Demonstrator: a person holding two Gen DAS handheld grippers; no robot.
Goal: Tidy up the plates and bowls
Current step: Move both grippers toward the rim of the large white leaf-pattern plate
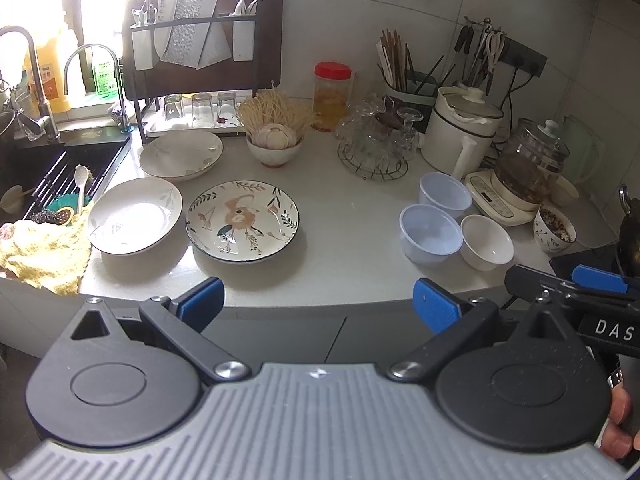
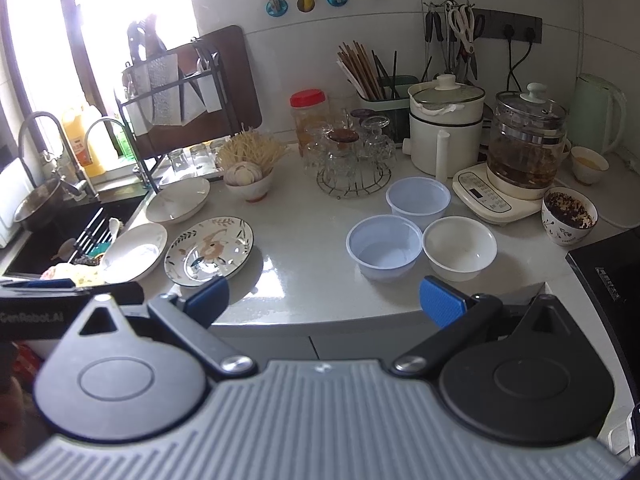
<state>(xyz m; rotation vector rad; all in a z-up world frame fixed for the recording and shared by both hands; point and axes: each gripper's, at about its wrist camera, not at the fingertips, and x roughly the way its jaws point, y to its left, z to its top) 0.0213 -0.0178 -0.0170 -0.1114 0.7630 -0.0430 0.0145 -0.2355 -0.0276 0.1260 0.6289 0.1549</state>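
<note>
From the left wrist, the left hand-held gripper [image 1: 318, 306] hangs with fingers wide apart before the counter [image 1: 352, 216], facing the flowered plate [image 1: 242, 221] (two white plates lie to its left). From the right wrist, the right hand-held gripper [image 2: 324, 302] gapes empty near two blue bowls [image 2: 385, 251] and a white bowl [image 2: 460, 248].
</note>
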